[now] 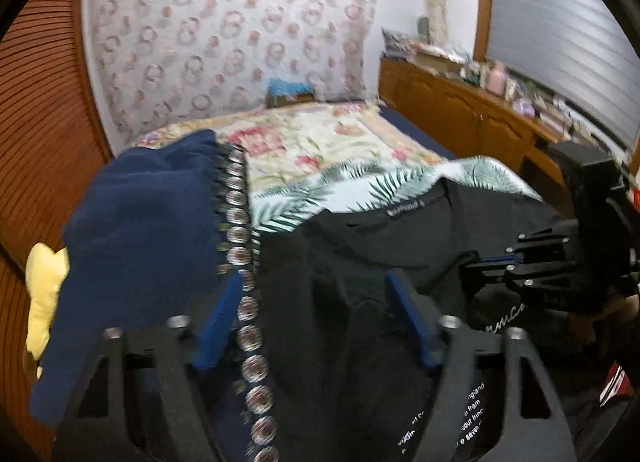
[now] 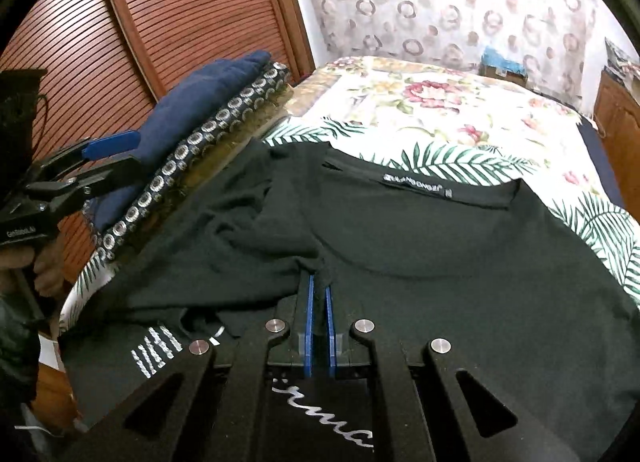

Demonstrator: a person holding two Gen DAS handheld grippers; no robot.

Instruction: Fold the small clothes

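A black T-shirt (image 2: pixel 420 238) with white lettering lies on the bed, neck label facing away from me; it also shows in the left wrist view (image 1: pixel 360 262). My right gripper (image 2: pixel 319 282) is shut on a fold of the black T-shirt near its middle, and it also shows in the left wrist view (image 1: pixel 472 266). My left gripper (image 1: pixel 316 290) is open, its blue pads over the shirt's left edge beside a pile of folded clothes: a navy garment (image 1: pixel 140 230) on a patterned one (image 1: pixel 240 246). The left gripper also shows in the right wrist view (image 2: pixel 116 152).
The bed has a palm-leaf sheet (image 2: pixel 460 158) and a floral cover (image 1: pixel 320 142). A slatted wooden door (image 2: pixel 180 14) stands at left. A wooden cabinet (image 1: pixel 460 106) with clutter runs along the right. A yellow item (image 1: pixel 44 290) lies left of the pile.
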